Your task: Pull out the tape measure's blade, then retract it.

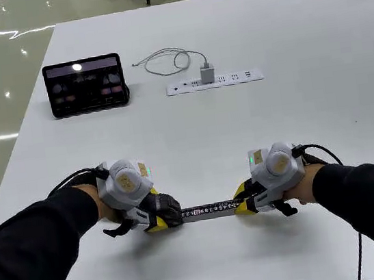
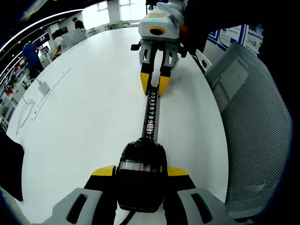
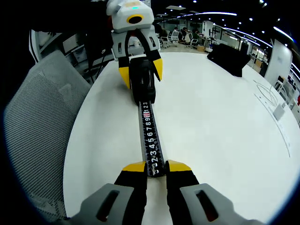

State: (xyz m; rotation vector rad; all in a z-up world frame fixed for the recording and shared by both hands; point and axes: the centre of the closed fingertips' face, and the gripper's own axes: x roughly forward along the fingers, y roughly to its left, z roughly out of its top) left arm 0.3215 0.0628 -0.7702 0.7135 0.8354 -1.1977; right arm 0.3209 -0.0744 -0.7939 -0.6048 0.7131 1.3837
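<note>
The left gripper (image 2: 140, 171) clamps the tape measure (image 3: 142, 82); the right gripper (image 3: 153, 168) pinches the blade (image 3: 147, 126) between its jaws; a slip could whip the blade back.

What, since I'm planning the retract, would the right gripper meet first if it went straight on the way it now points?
The right gripper, shut on the blade tip, points along the blade. Straight on, it would likely first meet the black case clamped in the left gripper.
</note>
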